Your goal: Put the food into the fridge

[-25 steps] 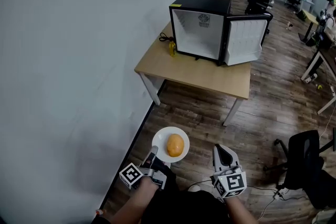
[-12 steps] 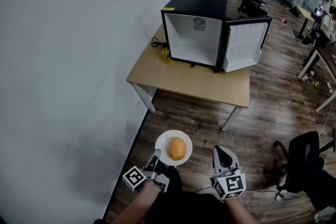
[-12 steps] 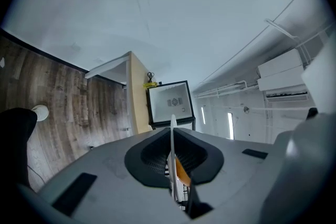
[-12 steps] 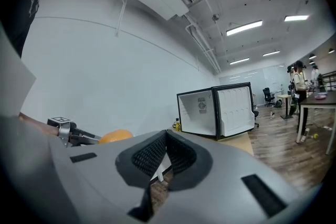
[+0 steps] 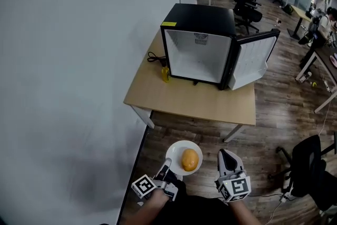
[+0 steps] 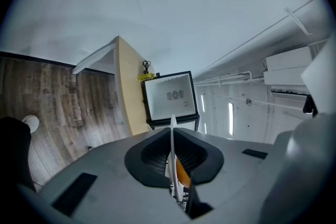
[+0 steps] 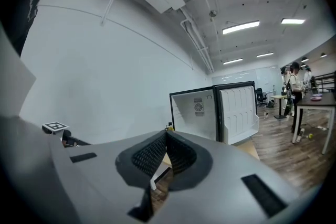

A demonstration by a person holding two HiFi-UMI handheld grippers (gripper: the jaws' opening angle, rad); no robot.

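Wood floor [image 5: 274,129] beneath — left gripper [image 5: 167,170] pinches plate [image 5: 175,151] rim, food [image 5: 190,159] just beyond; right gripper [image 5: 226,157] closed

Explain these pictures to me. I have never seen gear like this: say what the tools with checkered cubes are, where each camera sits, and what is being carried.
A person holds a two-jaw gripper in each hand; the cubes are part of them. The wide picture comes from a camera on the person's head, looking down. The other two come from cameras riding on the grippers, looking along their jaws. The left gripper is shut on the rim of a white plate carrying an orange piece of food. The right gripper is shut and empty. Ahead, a small open fridge stands on a wooden table, a small yellow thing beside it.
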